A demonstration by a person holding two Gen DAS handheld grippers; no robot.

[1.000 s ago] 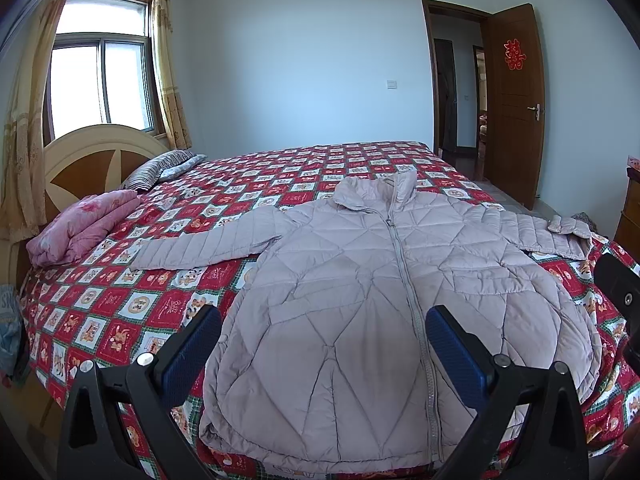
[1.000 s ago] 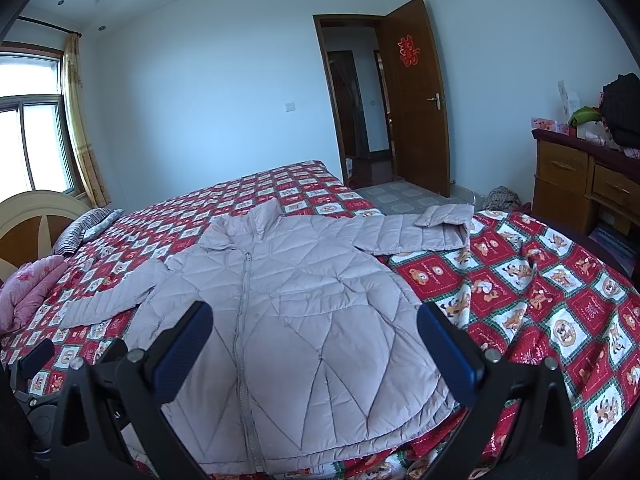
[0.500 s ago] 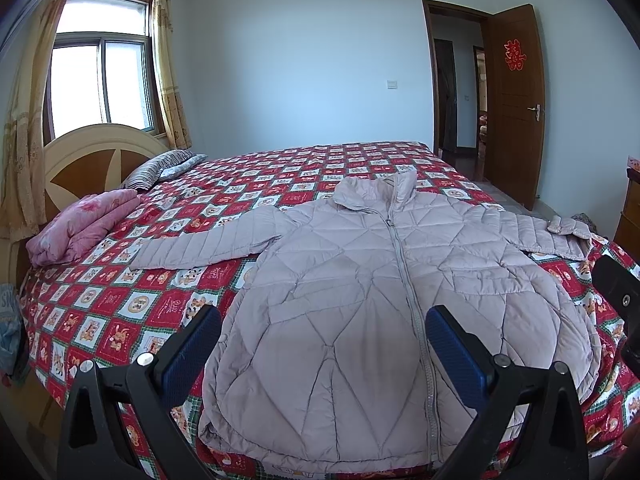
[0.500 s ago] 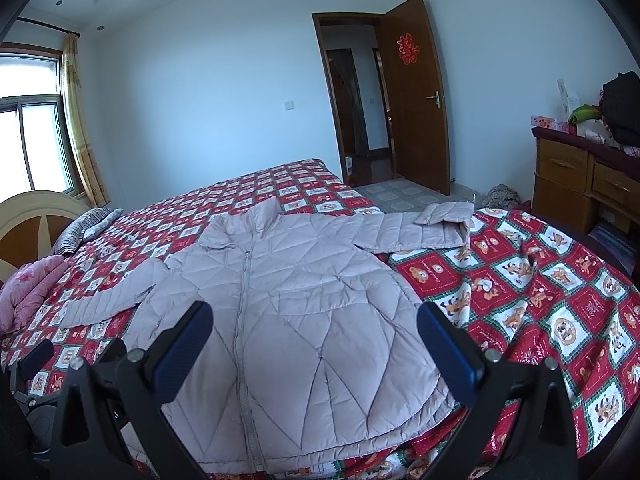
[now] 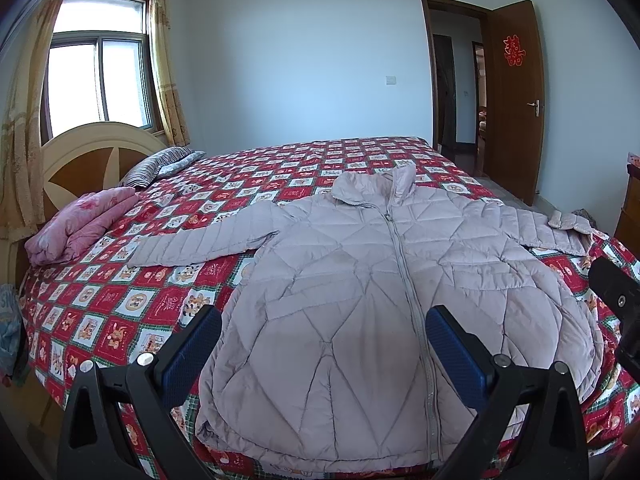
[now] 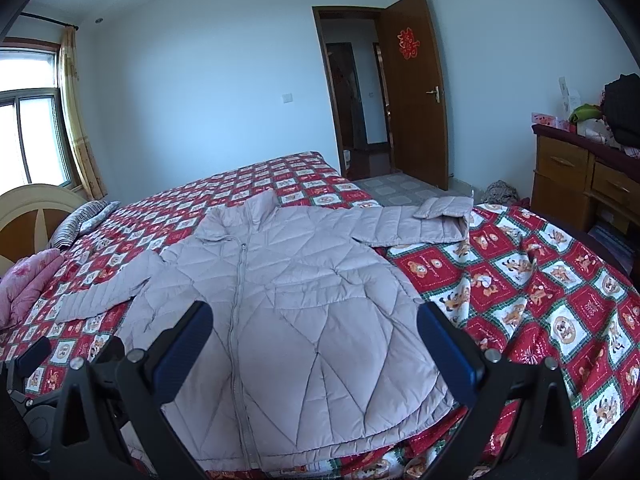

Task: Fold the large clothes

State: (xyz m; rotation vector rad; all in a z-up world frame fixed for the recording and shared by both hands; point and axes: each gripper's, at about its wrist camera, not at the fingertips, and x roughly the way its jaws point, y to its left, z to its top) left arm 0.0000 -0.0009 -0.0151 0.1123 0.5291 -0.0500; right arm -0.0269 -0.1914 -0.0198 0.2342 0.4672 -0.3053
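Nothing we can see differs from half a second ago. At lower left of the left wrist view our left gripper [image 5: 323, 340] hangs spread wide and empty above the quilted jacket [image 5: 360, 300], which lies flat and zipped at frame centre on the checked bedspread [image 5: 120, 312]. Our right gripper [image 6: 315, 332] likewise stays apart and empty over the jacket's hem.

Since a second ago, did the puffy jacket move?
No. The pale quilted puffy jacket lies over the same red patchwork bedspread squares.
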